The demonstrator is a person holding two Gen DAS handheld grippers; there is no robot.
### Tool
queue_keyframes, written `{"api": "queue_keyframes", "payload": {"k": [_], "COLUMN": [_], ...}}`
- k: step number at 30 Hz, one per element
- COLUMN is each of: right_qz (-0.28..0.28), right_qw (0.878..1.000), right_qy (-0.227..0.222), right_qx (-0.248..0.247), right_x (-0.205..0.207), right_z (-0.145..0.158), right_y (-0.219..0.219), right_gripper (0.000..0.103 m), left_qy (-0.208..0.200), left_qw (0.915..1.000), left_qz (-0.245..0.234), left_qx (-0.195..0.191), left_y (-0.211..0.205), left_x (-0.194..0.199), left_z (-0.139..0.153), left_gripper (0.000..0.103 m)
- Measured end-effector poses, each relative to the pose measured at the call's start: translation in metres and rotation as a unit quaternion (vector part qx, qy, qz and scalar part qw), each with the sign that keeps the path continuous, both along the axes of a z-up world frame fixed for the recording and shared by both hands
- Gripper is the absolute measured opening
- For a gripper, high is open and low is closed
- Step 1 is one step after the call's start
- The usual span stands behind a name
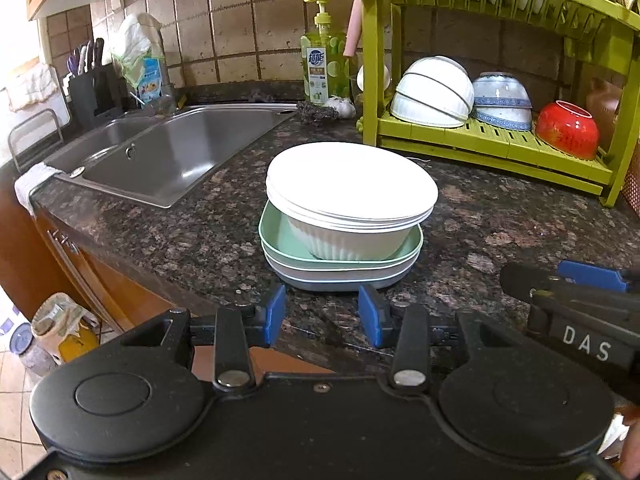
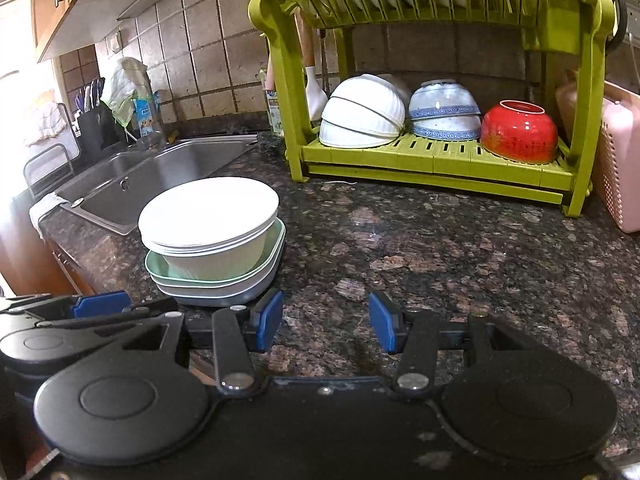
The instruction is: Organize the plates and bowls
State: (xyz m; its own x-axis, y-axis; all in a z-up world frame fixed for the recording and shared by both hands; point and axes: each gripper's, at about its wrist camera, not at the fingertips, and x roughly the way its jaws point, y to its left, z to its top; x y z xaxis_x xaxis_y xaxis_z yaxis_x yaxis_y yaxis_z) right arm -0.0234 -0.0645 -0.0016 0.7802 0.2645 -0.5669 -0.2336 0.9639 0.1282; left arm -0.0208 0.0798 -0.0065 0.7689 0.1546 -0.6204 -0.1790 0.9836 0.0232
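A pile of dishes stands on the dark granite counter: white plates (image 1: 352, 184) (image 2: 210, 210) lie on a white ribbed bowl (image 1: 344, 244) (image 2: 216, 262), which sits in stacked green and grey square dishes (image 1: 340, 270) (image 2: 224, 286). My left gripper (image 1: 322, 314) is open just in front of the pile, holding nothing. My right gripper (image 2: 326, 320) is open over bare counter, to the right of the pile. The green dish rack (image 1: 496, 140) (image 2: 436, 160) holds upturned white bowls (image 2: 362, 112), blue-patterned bowls (image 2: 444, 114) and a red bowl (image 2: 520, 132).
A steel sink (image 1: 168, 152) lies left of the pile, with a knife block (image 1: 90, 84) and a soap bottle (image 1: 324, 64) behind it. A pink basket (image 2: 620, 160) stands right of the rack. The counter edge runs close beneath both grippers.
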Motion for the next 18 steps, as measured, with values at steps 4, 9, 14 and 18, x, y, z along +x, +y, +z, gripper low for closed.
{"api": "queue_keyframes", "payload": {"k": [4, 9, 14, 18], "right_qz": [0.001, 0.001, 0.002, 0.002], "right_qw": [1.0, 1.0, 1.0, 1.0], "right_qy": [-0.002, -0.001, -0.001, -0.001], "right_qx": [0.001, -0.002, -0.003, -0.003], "right_x": [0.0003, -0.0001, 0.0004, 0.0001], "right_z": [-0.0001, -0.0008, -0.001, -0.0009], "right_y": [0.001, 0.0018, 0.0017, 0.0023], "right_gripper": [0.051, 0.051, 0.051, 0.051], "left_qy": [0.0, 0.007, 0.011, 0.016], "left_qw": [1.0, 0.9999, 0.9999, 0.9998], "left_qz": [0.006, 0.007, 0.008, 0.008], "left_qx": [-0.005, -0.005, -0.007, -0.01], "left_y": [0.0025, 0.0028, 0.0039, 0.0044], "left_x": [0.0002, 0.0023, 0.0027, 0.0045], "left_z": [0.0002, -0.0025, -0.0037, -0.0047], "left_gripper": [0.05, 0.05, 0.05, 0.05]}}
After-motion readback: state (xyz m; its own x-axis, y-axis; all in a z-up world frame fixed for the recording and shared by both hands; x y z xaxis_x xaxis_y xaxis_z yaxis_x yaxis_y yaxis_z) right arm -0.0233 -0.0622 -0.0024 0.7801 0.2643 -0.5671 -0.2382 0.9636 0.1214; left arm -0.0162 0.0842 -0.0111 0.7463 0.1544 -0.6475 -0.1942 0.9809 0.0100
